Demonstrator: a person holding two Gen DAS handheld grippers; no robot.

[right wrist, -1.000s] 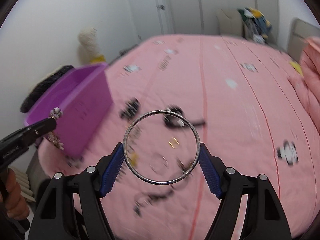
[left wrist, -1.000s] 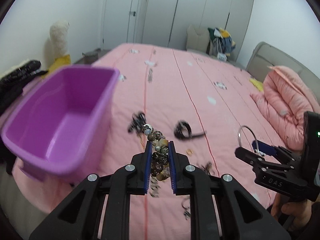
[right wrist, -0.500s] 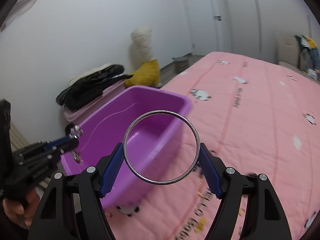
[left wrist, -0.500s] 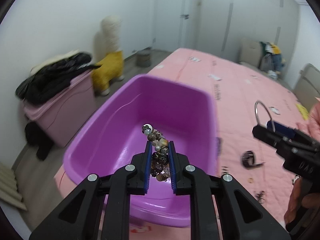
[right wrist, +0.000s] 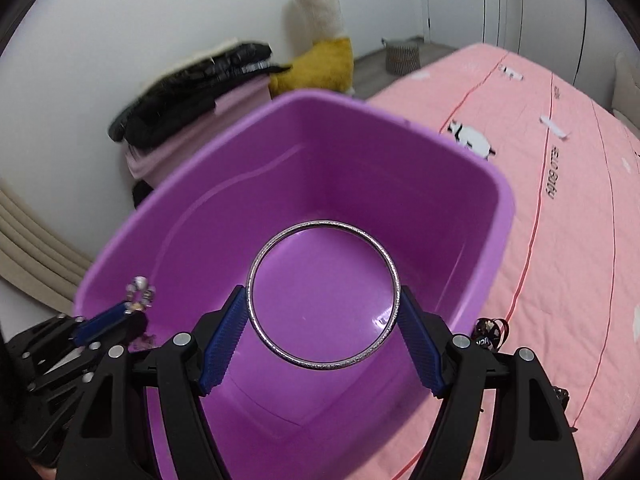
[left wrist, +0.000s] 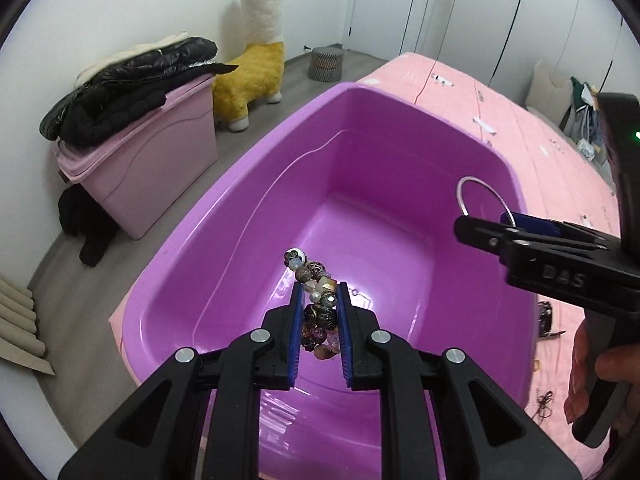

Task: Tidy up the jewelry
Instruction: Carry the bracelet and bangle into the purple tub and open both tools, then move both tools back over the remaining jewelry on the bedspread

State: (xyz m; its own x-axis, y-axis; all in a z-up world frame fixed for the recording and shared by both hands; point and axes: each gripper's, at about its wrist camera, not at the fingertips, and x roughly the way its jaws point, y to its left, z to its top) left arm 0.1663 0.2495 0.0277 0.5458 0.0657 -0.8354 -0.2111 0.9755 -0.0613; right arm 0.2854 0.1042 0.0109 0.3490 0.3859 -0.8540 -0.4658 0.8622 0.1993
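- Left hand-held gripper (left wrist: 319, 300) is pinching a beaded bracelet (left wrist: 316, 304) between its blue pads; I hold it above the open purple tub (left wrist: 224, 216), I judge so that the beads fall inside once the jaws part.
- Right hand-held gripper (right wrist: 323, 320) is spread wide with a thin silver bangle (right wrist: 323, 295) braced between its two pads, also over the tub's inside and ready for the same drop.
- I see nothing lying on the tub's floor yet; it sits at the edge of the pink bed (right wrist: 580, 216), near the loose pieces left on the cover (left wrist: 545, 318).
- The bracelet is a lumpy cluster of metal, glass and pearly beads, so it will slump and clatter. The bangle is a rigid, finely textured hoop that may roll. The tub is smooth, glossy plastic with rounded corners.
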